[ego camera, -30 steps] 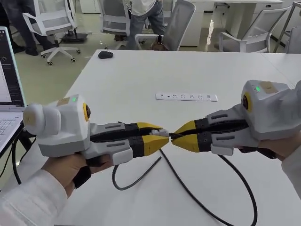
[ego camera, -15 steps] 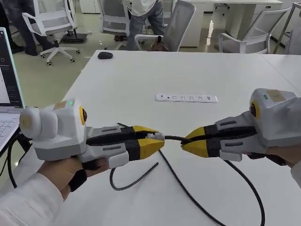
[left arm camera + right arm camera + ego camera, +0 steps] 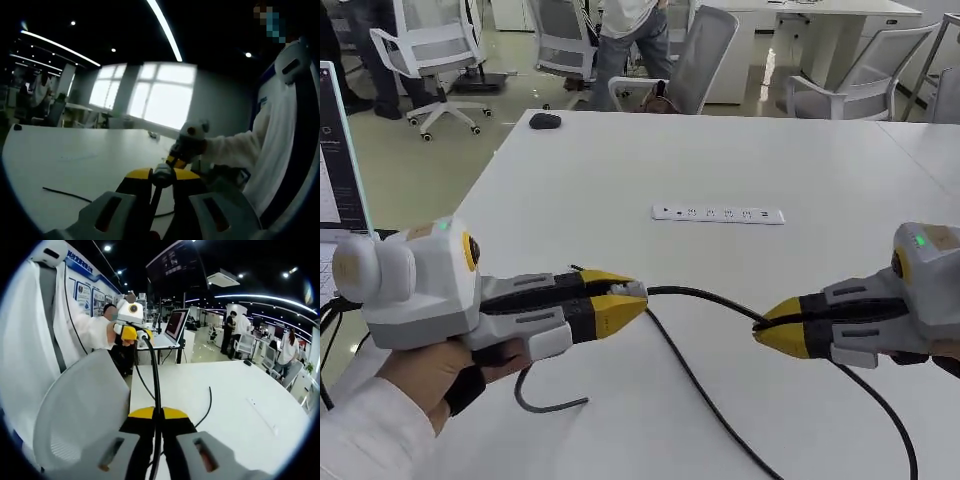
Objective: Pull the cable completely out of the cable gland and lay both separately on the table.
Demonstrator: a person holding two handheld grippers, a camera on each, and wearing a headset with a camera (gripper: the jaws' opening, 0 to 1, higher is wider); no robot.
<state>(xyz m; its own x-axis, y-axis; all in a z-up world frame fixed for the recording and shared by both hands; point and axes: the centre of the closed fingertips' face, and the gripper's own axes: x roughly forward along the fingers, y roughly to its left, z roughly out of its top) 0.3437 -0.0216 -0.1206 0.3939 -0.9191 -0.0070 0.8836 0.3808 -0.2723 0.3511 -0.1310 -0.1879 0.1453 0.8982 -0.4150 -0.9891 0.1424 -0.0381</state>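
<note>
The left yellow-tipped gripper (image 3: pixel 638 298) stays closed on the small pale cable gland (image 3: pixel 636 290). The right gripper (image 3: pixel 761 332), clamped on the thin black cable (image 3: pixel 705 295), has drawn further away. A longer stretch of cable now spans the gap above the white table (image 3: pixel 720 160), still entering the gland.

The gland (image 3: pixel 638 289) sits mostly buried between the yellow tips of the left tongs (image 3: pixel 642 296); a pale end pokes out, blurred in the left gripper view. Where the right tongs (image 3: pixel 760 330) pinch the cable (image 3: pixel 705 294), the tips hide it, and their body is cut by the right edge. Two stretches of cable on the bench (image 3: pixel 720 160) are cut off by the head view's bottom edge. The laptop (image 3: pixel 340 150) is clipped at the left.
</note>
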